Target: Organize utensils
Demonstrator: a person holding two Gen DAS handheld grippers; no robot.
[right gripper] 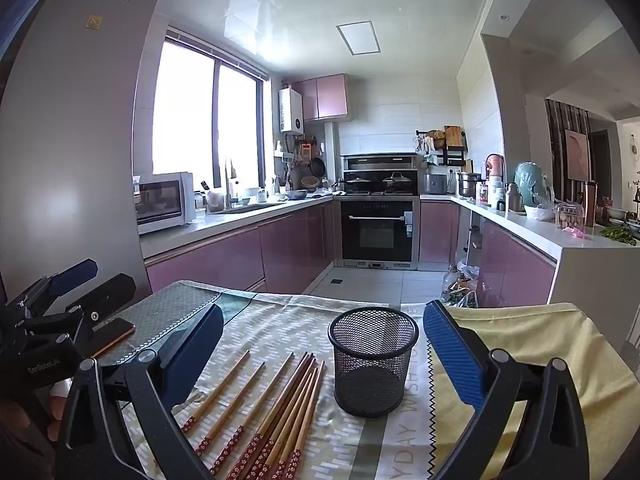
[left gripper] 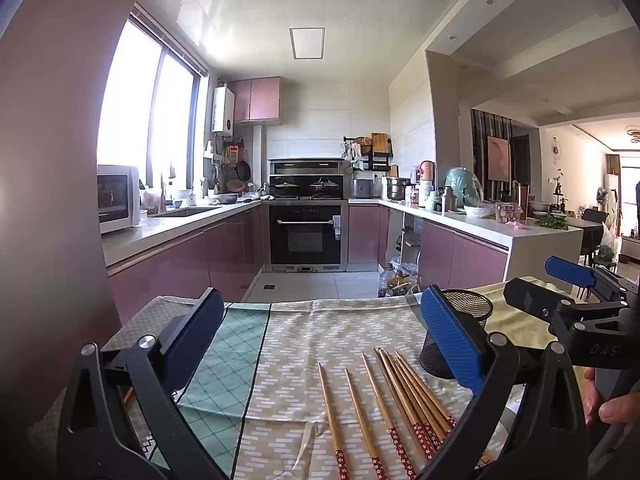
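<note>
The chopsticks (right gripper: 264, 408) lie loose on the cloth (right gripper: 352, 440), just left of the mesh cup (right gripper: 373, 360), their red patterned ends toward the cameras; some lie bunched nearest the cup, others spread apart farther from it. The cup stands upright, nothing visible in it. The left gripper (left gripper: 320, 344) hangs above the chopsticks, jaws wide, gripping nothing, the cup behind its right finger. The right gripper (right gripper: 320, 344) hangs before the cup, jaws wide too, gripping nothing. A phone (right gripper: 114, 334) lies far left of the cup.
</note>
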